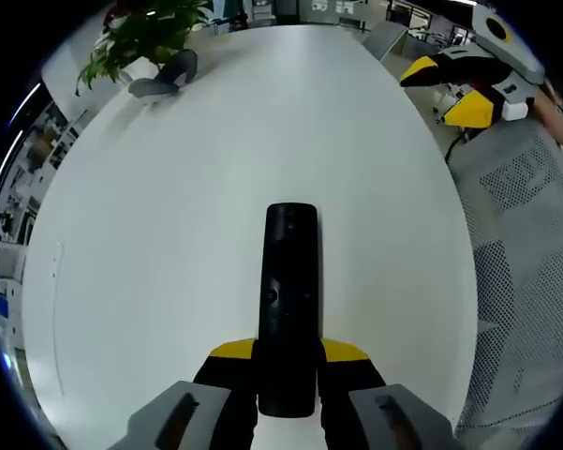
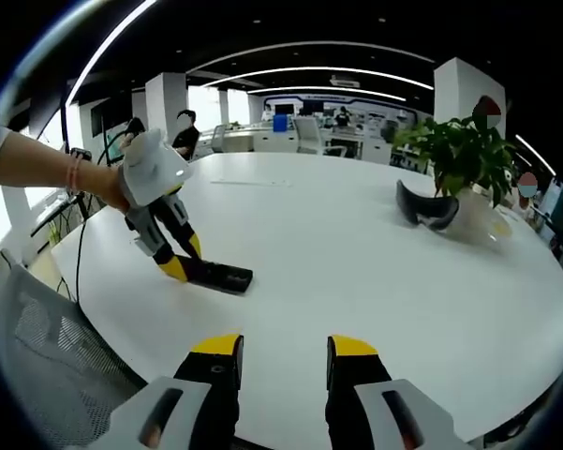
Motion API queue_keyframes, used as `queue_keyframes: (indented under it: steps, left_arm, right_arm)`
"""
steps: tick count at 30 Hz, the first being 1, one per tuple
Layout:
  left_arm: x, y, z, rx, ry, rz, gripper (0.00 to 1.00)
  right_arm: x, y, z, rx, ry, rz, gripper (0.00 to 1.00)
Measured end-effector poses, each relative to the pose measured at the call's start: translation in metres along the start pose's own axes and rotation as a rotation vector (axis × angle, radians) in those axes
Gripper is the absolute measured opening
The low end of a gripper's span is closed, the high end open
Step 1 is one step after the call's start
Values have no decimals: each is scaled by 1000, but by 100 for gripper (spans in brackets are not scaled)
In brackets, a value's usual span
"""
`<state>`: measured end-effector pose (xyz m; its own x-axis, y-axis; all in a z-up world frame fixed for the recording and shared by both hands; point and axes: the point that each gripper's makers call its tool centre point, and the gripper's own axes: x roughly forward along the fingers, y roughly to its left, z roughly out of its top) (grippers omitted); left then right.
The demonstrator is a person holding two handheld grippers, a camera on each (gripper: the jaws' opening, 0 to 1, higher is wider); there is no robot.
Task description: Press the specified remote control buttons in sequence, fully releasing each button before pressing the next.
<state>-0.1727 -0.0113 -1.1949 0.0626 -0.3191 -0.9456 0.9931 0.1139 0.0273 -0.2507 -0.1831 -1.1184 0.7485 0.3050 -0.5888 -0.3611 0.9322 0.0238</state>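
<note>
Tongs, two in number. In the left gripper view, the left gripper (image 1: 288, 361) has its yellow-tipped jaws clenched on the near end of one black remote control (image 1: 289, 300), which lies flat on the white table (image 1: 169, 206) with its long axis pointing away from the camera. Buttons show faintly along its top face; their markings are too small to read.

In the right gripper view, the right gripper (image 2: 283, 361) hangs above the near edge of the table (image 2: 375, 272), jaws parted and grasping nothing. Off to the left of that view, a person's hand (image 2: 112, 187) holds the left gripper (image 2: 183, 261) tilted down onto the remote control (image 2: 220, 276), which rests near the table's left edge. The right gripper (image 1: 454, 89) also appears at the upper right of the left gripper view, beyond the table edge and well apart from the remote.

One grey mesh chair (image 1: 529, 253) stands beside the table. Farther off, one potted plant (image 2: 464, 155) sits on the table's far side, with one dark curved object (image 2: 426, 208) just beside it; what that object is cannot be determined.
</note>
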Motion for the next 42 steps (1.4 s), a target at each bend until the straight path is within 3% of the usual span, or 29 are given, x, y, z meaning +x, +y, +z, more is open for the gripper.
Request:
queue_keyframes:
  steps: [17, 42]
  left_arm:
    - [-4, -38, -10, 5, 25, 3, 23]
    - [-10, -82, -21, 41, -26, -14, 23]
  right_arm:
    - [1, 11, -2, -23, 16, 49, 33]
    - [4, 18, -11, -50, 71, 78, 32]
